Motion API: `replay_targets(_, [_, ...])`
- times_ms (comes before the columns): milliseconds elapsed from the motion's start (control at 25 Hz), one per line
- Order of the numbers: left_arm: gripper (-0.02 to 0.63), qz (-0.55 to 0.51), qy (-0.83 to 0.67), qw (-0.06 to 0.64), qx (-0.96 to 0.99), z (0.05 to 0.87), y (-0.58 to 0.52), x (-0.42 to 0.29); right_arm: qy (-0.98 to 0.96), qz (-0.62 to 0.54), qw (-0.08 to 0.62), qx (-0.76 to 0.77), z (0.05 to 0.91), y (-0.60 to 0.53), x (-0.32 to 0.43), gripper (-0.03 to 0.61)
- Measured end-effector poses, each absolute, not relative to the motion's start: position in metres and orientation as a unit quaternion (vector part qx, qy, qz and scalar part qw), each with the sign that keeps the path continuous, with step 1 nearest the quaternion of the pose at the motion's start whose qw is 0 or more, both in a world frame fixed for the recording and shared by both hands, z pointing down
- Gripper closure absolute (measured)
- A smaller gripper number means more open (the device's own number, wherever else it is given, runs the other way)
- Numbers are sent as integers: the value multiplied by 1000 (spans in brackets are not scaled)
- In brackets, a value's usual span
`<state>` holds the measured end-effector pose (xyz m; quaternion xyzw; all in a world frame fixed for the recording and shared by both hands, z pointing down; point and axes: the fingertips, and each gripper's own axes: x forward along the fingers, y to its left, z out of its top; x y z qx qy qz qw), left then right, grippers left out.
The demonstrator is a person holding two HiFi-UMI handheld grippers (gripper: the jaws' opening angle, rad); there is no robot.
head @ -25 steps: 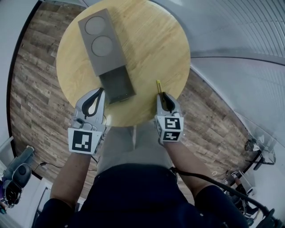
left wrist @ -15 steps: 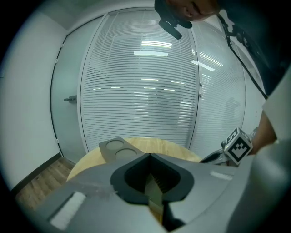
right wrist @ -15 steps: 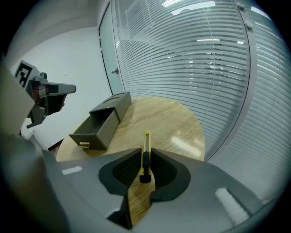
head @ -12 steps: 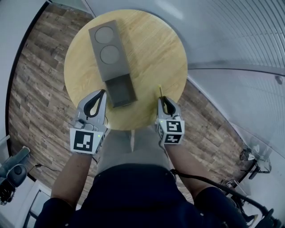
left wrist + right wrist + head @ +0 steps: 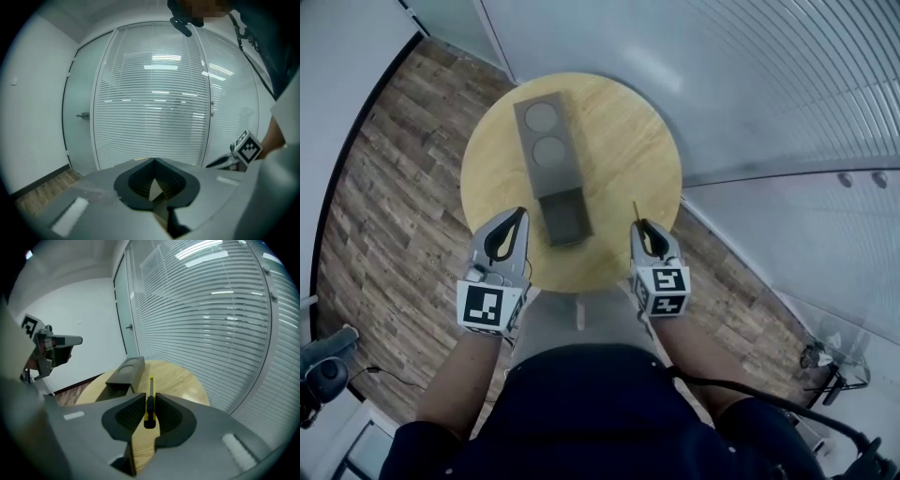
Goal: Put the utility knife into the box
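Yellow with a black slider: utility knife [image 5: 151,389], clamped edgewise between the two pads of the right gripper [image 5: 150,398]. Runs lengthwise along the jaws, rear end tucked back in the hollow between them, front end jutting well past the fingertips and pointing away from the person. Hangs over the near right part of the round wooden table [image 5: 628,131], apparently clear of the top, going by the right gripper view. Sits to the right of the dark grey box [image 5: 551,159], apart from it, about level with the box's near end. Points roughly parallel to the box's long side.

Long and narrow, that box, set lengthwise away from the person near the middle of the table. Carries two round recesses on the far, raised part; drops to a lower, darker open section at the near end.

On the other side, left gripper [image 5: 521,216]: jaws closed tip to tip, nothing held between them. Hovers at the table's near left edge, just left of the box's open section, not touching it. Faces the same way as the right gripper, with the box's near end between the two.
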<state>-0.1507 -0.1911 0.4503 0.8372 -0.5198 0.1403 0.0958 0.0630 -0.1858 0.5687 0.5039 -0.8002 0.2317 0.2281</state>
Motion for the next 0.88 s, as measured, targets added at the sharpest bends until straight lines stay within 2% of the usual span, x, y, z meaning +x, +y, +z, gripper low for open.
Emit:
replay_targets(440, [611,124,-549,46,825,382,-180,-189,-835,183,194,481,471,-199,52,506])
replay_targets(880, [611,94,-580,40,809,354,-172,-202,-839,176,179,482,453,-209,59,506])
